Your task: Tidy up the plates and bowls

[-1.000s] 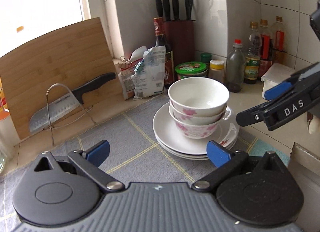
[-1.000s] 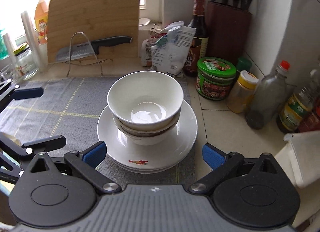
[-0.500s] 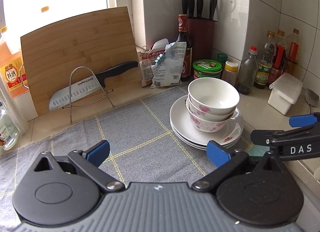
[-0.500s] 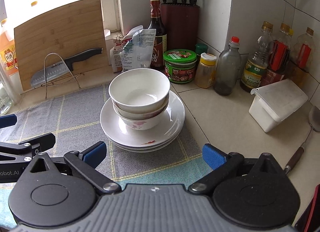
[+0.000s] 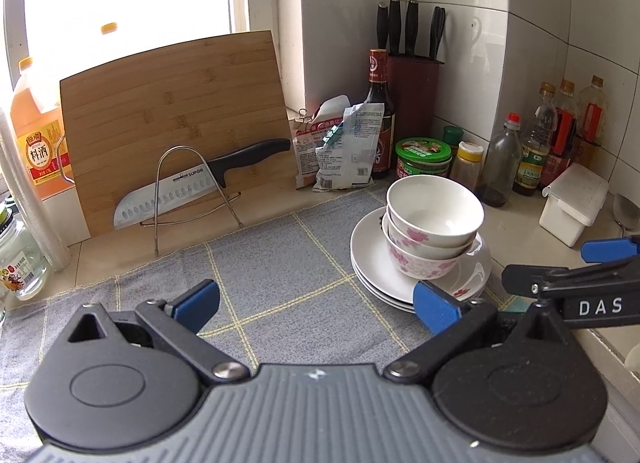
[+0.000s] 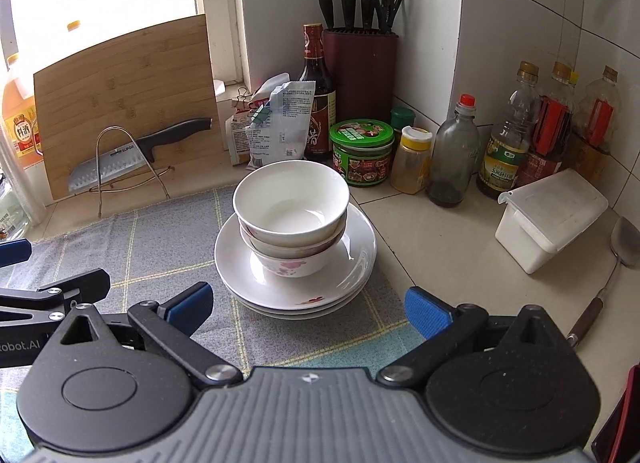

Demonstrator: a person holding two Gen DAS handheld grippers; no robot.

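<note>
Three white bowls with pink flowers are nested (image 5: 434,219) (image 6: 292,211) on a stack of white plates (image 5: 370,251) (image 6: 360,263), which rests on a grey checked cloth (image 5: 280,275) (image 6: 160,251). My left gripper (image 5: 316,303) is open and empty, held back over the cloth to the left of the stack. My right gripper (image 6: 306,309) is open and empty too, hovering just in front of the stack. Each gripper's fingers show at the edge of the other's view.
A bamboo cutting board (image 5: 176,119) and a knife on a wire rack (image 5: 200,183) stand at the back left. Packets, a sauce bottle, a knife block (image 6: 360,71), jars and bottles crowd the corner. A white lidded box (image 6: 552,215) and a spatula (image 6: 612,263) lie to the right.
Both grippers have drawn back and away from the stack, so it looks smaller and more of the counter shows. Bowls and plates have stayed put.
</note>
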